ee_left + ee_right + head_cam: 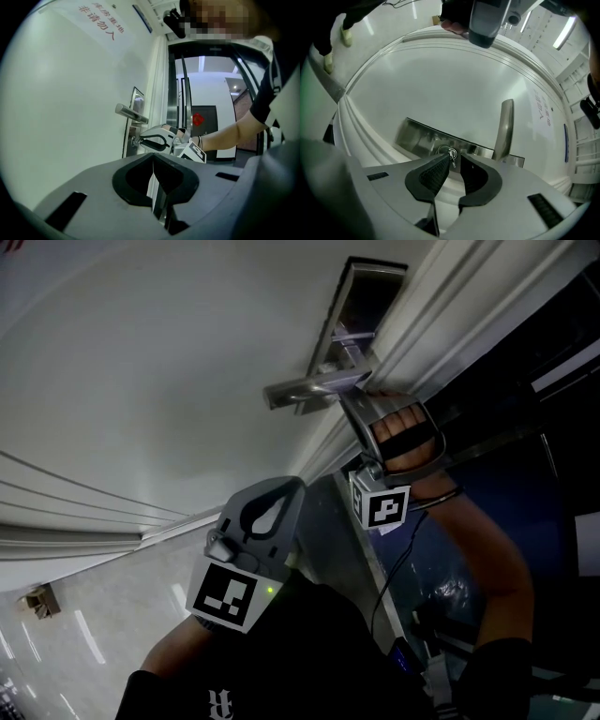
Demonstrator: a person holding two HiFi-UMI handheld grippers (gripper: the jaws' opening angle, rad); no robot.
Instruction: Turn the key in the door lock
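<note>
Where the key (pixel 451 156) sat: in the lock (pixel 443 150) on the steel plate (pixel 415 136), below the handle (pixel 504 126).
Right gripper (pixel 453 160): jaws narrowly apart, key between their tips.
Left gripper (pixel 153 158): jaws together, empty.

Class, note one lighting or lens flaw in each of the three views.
Head view: the white door is bright, the right side dark. Left gripper view: black vignette at the corners. Right gripper view: fisheye curves the door moulding.

The head view looks steeply down the door (pixel 141 381) at the handle (pixel 309 390). The right gripper view faces the lock plate (pixel 417 136) closely; the left gripper view stands farther back. All show the handle.
</note>
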